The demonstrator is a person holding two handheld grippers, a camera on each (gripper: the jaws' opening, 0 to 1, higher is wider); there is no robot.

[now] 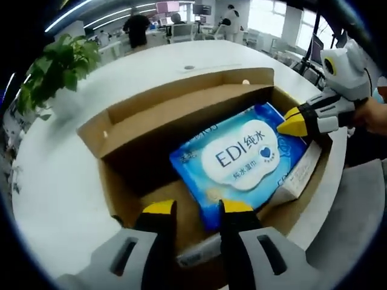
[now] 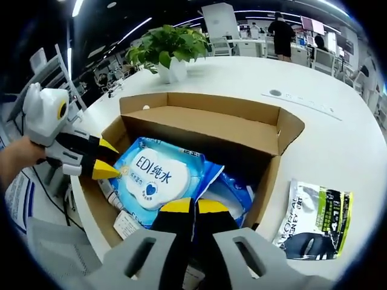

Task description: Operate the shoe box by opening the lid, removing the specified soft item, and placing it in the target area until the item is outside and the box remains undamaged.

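White table (image 2: 338, 139), open shoe box (image 2: 199, 118), wipes pack (image 2: 154, 181) reading "EDI"

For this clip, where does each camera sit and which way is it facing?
Left gripper view: rides the left tool, looking down into the open cardboard box at the blue wipes pack; the right tool and a hand enter from the right.
Right gripper view: rides the right tool, facing the same box from the opposite side; the left tool and a hand enter from the left.
Shared: box, wipes pack, white table, potted plant.
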